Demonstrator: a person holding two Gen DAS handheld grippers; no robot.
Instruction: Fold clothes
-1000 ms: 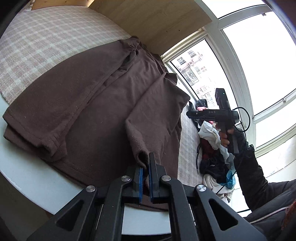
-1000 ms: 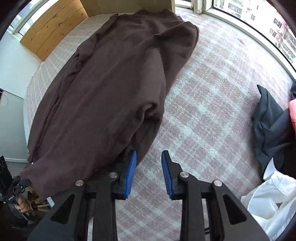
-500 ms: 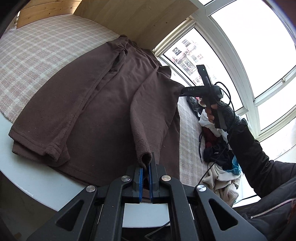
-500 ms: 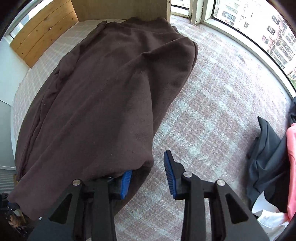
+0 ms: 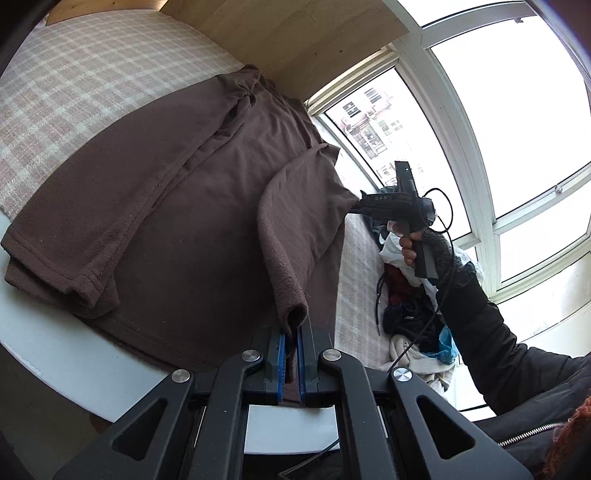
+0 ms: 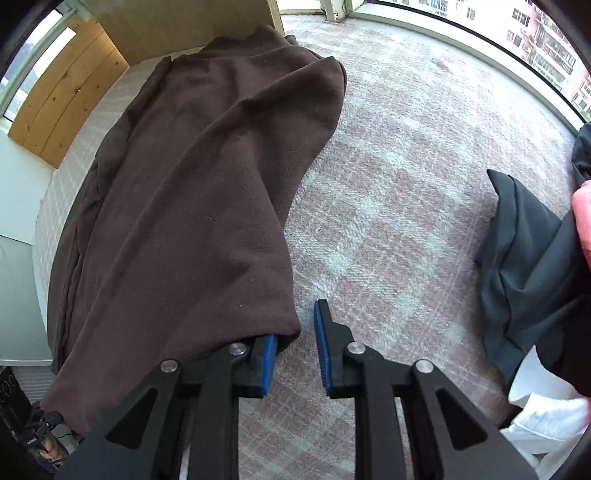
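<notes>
One brown garment (image 5: 192,206), long-sleeved, lies spread on the checked bed cover (image 5: 74,96), its hem end reaching onto the white surface (image 5: 66,354) at the near edge. Against a second ago: its right sleeve, then lying flat, now arches up in a raised band between my two tongs, and my right tongs (image 6: 293,354) have come in from beside the cloth to its edge. My left tongs (image 5: 290,363): one pair, pressed shut on the sleeve cuff (image 5: 293,317). My right tongs: one pair, jaws closing; the left blue pad (image 6: 266,363) is tucked under the brown fabric, the right pad (image 6: 320,347) bare over the cover, so cloth lies between them but is not yet pinched. Beyond, on the right: one heap of other clothes (image 5: 413,317); one dark grey garment (image 6: 524,266) and one white one (image 6: 546,424) show nearest. Behind: one wooden panel (image 5: 295,33), one window (image 5: 498,110).
</notes>
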